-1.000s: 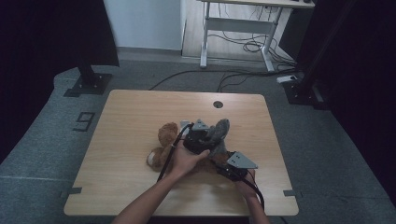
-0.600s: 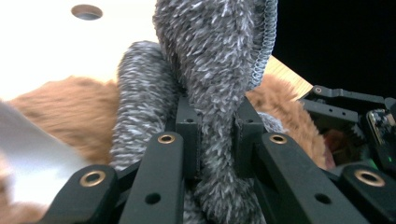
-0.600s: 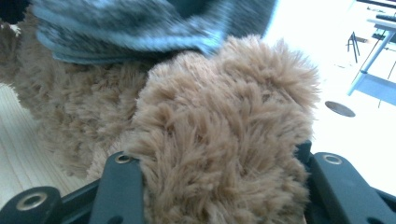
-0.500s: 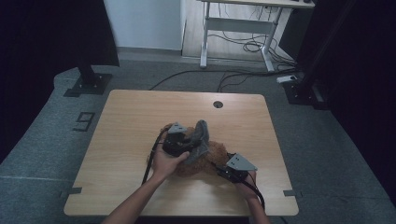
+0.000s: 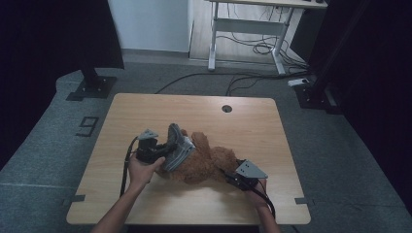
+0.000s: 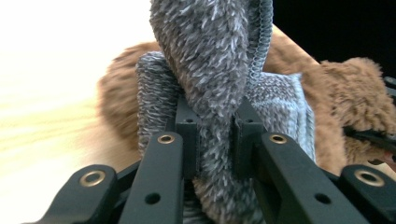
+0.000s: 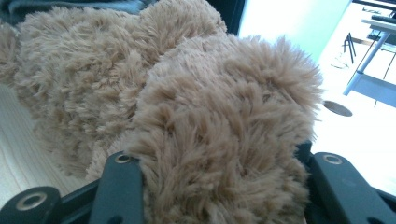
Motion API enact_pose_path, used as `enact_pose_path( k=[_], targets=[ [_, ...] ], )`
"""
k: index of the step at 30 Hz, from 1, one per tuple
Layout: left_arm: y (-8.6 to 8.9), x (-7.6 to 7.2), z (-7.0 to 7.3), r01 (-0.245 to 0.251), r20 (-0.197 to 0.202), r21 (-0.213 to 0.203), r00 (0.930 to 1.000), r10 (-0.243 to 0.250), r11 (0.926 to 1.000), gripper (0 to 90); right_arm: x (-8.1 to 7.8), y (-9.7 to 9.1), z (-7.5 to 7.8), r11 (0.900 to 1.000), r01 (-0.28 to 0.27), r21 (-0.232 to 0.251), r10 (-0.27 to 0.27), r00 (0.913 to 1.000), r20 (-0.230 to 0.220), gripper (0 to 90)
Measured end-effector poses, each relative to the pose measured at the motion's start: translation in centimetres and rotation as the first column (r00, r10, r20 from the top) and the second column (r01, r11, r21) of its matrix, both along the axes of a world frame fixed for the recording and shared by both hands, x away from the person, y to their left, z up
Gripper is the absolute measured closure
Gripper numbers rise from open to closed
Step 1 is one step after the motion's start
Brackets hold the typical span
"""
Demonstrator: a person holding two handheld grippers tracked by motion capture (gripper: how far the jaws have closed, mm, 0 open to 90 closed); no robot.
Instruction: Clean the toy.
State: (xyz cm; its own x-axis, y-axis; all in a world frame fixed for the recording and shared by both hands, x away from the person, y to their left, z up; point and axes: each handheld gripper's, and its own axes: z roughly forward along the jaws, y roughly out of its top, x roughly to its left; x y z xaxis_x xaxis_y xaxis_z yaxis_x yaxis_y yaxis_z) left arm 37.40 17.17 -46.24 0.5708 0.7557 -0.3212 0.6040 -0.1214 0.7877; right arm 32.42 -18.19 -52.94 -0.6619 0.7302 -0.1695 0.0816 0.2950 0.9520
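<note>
A brown teddy bear [image 5: 211, 164] lies on the wooden table [image 5: 145, 111], near the middle front. A grey knitted garment [image 5: 179, 145] drapes over the bear's left end. My left gripper [image 5: 164, 150] is shut on a fold of this fuzzy grey knit [image 6: 210, 70], which rises between the jaws, with the bear [image 6: 359, 93] behind it. My right gripper [image 5: 232, 174] sits at the bear's right end. In the right gripper view its jaws are closed on a thick lump of the bear's fur [image 7: 224, 130], which hides the fingertips.
A round cable hole [image 5: 227, 108] sits near the table's far edge. Bare tabletop lies to the left and along the back. On the floor beyond stand a white desk frame [image 5: 243, 29] with cables and two black stand bases [image 5: 92, 87].
My left gripper has moved left across the table, pulling the grey garment with it along the bear. The right gripper has stayed almost still on the bear.
</note>
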Motion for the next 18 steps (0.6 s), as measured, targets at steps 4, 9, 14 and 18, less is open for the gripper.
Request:
enact_pose_path(
  k=[4, 9, 14, 18],
  targets=[
    [1.1, 0.3, 0.5, -0.01, -0.017, -0.053, 0.9998, 0.009, 0.9985, 76.8, 0.0, -0.1, -0.1, 1.0, 0.001, 0.001, -0.001, 1.0, 0.009, 48.4],
    [-0.9, 0.1, 2.5, 0.036, 0.027, -0.062, 0.999, -0.034, 0.9974, 76.8, 0.0, -0.2, -0.1, 0.9999, -0.002, 0.011, 0.002, 1.0, 0.009, 47.7],
    [-4.8, 0.6, 2.8, 0.092, 0.034, -0.005, 0.9952, -0.092, 0.9958, 76.7, -0.1, -0.4, -0.2, 0.9998, -0.007, 0.017, 0.007, 1.0, 0.006, 46.6],
    [-6.1, 0.3, 1.0, 0.102, 0.024, 0.019, 0.9945, -0.102, 0.9946, 77.0, -0.1, -0.8, -0.1, 0.9993, 0.0, 0.036, 0.001, 0.9999, -0.016, 36.0]
  ],
)
